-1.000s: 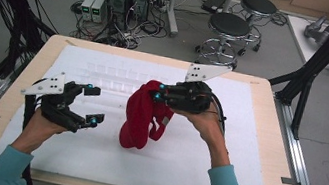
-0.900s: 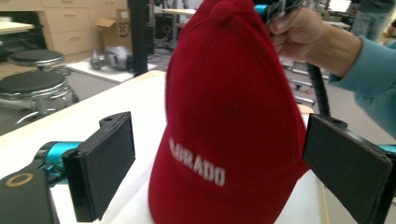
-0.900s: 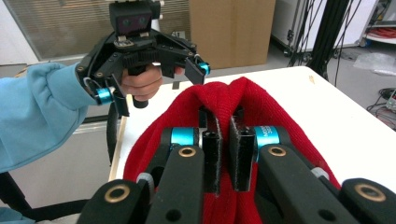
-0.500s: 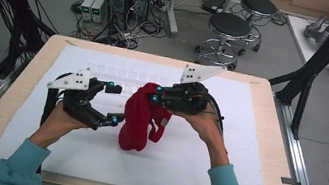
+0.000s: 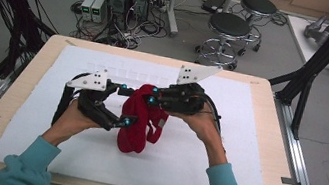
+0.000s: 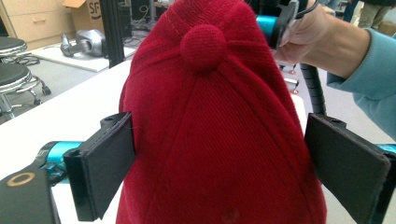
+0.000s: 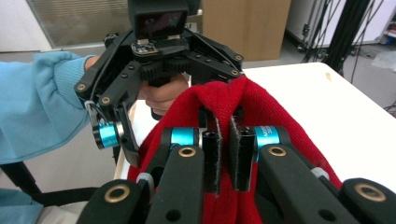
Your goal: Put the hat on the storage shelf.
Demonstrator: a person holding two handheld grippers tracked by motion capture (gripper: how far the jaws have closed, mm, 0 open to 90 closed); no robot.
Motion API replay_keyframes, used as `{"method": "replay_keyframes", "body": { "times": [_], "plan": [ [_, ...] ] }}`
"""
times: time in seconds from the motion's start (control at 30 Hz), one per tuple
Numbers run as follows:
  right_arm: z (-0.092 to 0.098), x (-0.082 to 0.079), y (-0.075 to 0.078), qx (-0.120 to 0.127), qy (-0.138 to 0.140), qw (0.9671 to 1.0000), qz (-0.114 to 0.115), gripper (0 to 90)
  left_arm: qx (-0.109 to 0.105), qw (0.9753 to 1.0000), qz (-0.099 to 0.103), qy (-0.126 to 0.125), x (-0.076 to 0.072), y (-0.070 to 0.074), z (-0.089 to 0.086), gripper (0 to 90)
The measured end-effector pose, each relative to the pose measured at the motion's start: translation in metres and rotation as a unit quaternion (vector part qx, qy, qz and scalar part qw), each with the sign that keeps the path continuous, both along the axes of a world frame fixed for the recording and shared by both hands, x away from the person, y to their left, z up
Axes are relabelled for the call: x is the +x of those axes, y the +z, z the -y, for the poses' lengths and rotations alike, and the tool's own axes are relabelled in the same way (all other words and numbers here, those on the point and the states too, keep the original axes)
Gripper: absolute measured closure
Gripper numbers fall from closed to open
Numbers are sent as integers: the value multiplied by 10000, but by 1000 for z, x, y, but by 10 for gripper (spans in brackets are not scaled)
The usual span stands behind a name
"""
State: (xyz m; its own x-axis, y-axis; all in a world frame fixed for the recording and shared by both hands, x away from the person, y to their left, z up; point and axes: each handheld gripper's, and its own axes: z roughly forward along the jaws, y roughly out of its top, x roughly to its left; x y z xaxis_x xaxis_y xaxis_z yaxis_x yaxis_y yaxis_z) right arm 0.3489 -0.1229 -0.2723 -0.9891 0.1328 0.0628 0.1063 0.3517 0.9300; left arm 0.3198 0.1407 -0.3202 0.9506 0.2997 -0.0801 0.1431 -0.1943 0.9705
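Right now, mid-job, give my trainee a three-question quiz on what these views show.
1. True or false: the right gripper is pinching the red cap.
2. The left gripper has its jaws: A) shut on the cap, B) open on either side of the cap, C) resting on the table.
3. What round detail sits at the cap's crown in the left gripper view?

Key: 1 true; 2 B; 3 the fabric button.
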Motion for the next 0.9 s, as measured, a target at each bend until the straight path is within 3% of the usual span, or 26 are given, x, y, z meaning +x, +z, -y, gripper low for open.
{"method": "replay_keyframes", "body": {
  "times": [0.33, 0.43, 0.57, 0.67, 0.73, 0.77, 0.9],
  "plan": [
    [0, -1, 0, 4, 135, 9999, 102, 858, 120, 9999, -47, -100, 3, -6, 6, 178],
    [1, -2, 0, -28, 123, 9999, 80, 858, 140, 9998, -55, -123, 2, -6, 6, 291],
    [1, -1, 0, -10, 107, 9999, 83, 858, 143, 9998, -26, -100, 0, -8, 5, 373],
    [3, -1, -3, 5, 61, 10000, 66, 858, 172, 9998, -9, -122, -2, -10, 5, 520],
    [3, -1, -4, 8, 55, 10000, 56, 857, 246, 9997, -26, -83, -3, -10, 5, 547],
    [3, -2, -5, -9, 34, 10000, 51, 857, 277, 9996, -43, -86, -4, -11, 5, 611],
    [4, -2, -9, 17, 2, 10000, 27, 854, 368, 9993, 33, -46, -6, -11, 5, 721]
  ]
}}
